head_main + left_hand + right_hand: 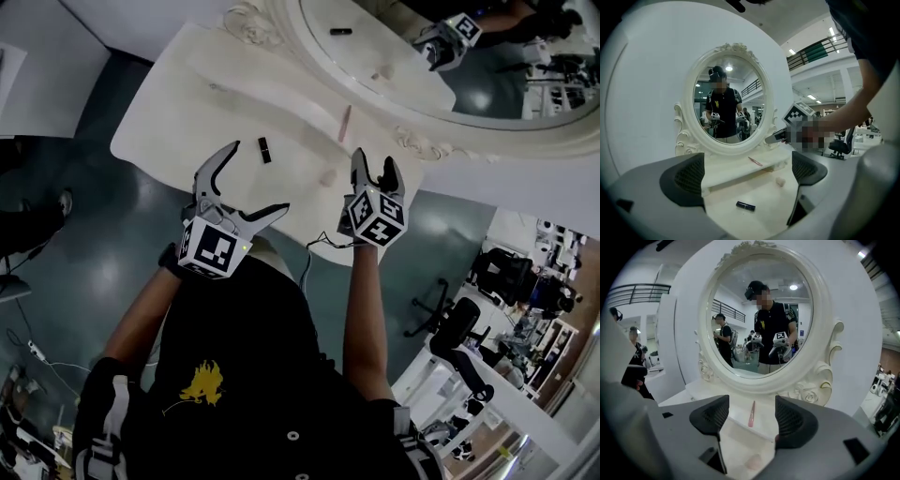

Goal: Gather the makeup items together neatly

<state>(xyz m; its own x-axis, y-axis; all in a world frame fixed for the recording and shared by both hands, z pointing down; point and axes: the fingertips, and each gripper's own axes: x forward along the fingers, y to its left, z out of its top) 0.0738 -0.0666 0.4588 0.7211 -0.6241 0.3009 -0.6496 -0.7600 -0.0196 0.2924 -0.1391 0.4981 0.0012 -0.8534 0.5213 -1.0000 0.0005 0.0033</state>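
Centre frame, the tabletop lies mostly bare: only a black tube, a pale lump and a pink stick on the raised shelf interrupt it. The mirror blocks the upper right.

Before you, the dressing table carries its mirror along the far edge, with a raised shelf at the mirror's foot. A slim stick lies on that shelf, right of centre. On the tabletop below, a small lump sits nearer you, and a short tube lies to its left, well apart. Your left gripper is over the near edge beside the tube, your right gripper just right of the lump.
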